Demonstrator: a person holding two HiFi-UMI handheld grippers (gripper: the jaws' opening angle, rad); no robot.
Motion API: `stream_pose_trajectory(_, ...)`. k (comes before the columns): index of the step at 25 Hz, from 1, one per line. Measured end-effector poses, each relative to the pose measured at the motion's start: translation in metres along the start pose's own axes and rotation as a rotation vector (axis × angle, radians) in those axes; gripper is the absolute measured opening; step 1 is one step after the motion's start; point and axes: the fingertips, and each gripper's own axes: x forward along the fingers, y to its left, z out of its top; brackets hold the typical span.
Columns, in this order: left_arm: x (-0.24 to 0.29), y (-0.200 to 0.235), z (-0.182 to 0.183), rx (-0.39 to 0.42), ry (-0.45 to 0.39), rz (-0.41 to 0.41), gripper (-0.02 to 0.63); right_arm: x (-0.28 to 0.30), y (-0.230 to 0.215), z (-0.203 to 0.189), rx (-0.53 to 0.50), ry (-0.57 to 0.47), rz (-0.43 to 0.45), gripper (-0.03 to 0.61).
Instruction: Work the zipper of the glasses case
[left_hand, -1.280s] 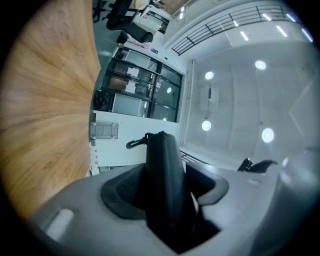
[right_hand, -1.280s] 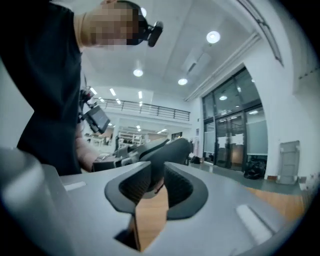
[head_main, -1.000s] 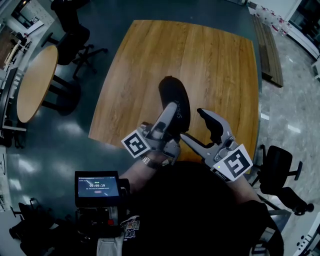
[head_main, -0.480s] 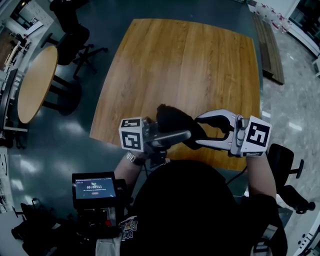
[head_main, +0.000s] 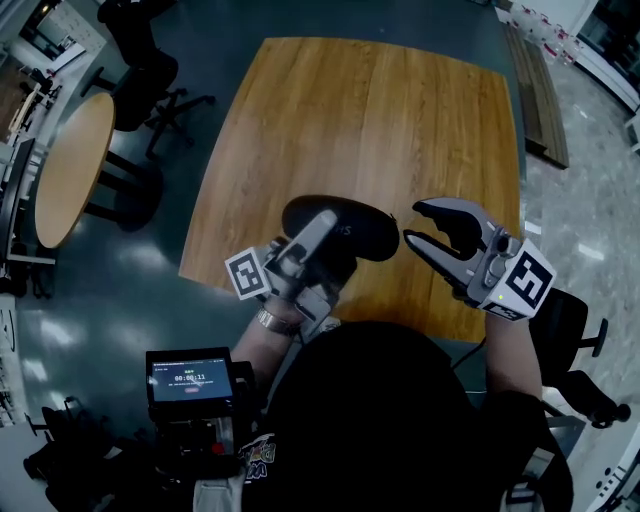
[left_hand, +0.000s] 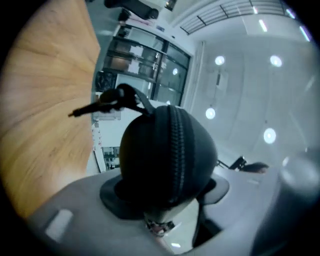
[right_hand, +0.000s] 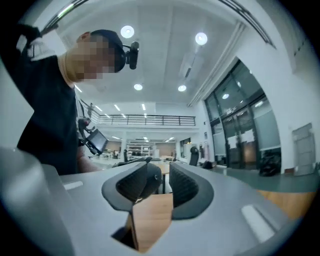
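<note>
Over table (head_main: 380, 120): case (head_main: 355, 228) rotated; right gripper (head_main: 410, 222) closing empty

the left gripper (head_main: 322, 226) holds the black glasses case (head_main: 368, 236) over the table (head_main: 370, 120), the right gripper (head_main: 415, 226) closing empty beside it.

The left gripper (head_main: 318, 232) hides the case's (head_main: 350, 228) near end; the zipper's (left_hand: 176, 150) pull cannot be made out.

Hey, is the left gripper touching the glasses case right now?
Touching. The left gripper view shows the glasses case wedged between the pads of the left gripper, both pressing on it.
</note>
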Motion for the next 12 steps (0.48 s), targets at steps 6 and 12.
stream_pose_trajectory(6,0.0,-0.007,0.004,-0.063,0.051,-0.047,0.262,-0.001,0.023,-0.03,-0.047,0.153,-0.025,0.123)
stream_pose_trajectory(12,0.007,-0.044,-0.01,-0.031,0.248,-0.189,0.262,-0.018,0.026,-0.005,0.159,0.048,0.217,0.16)
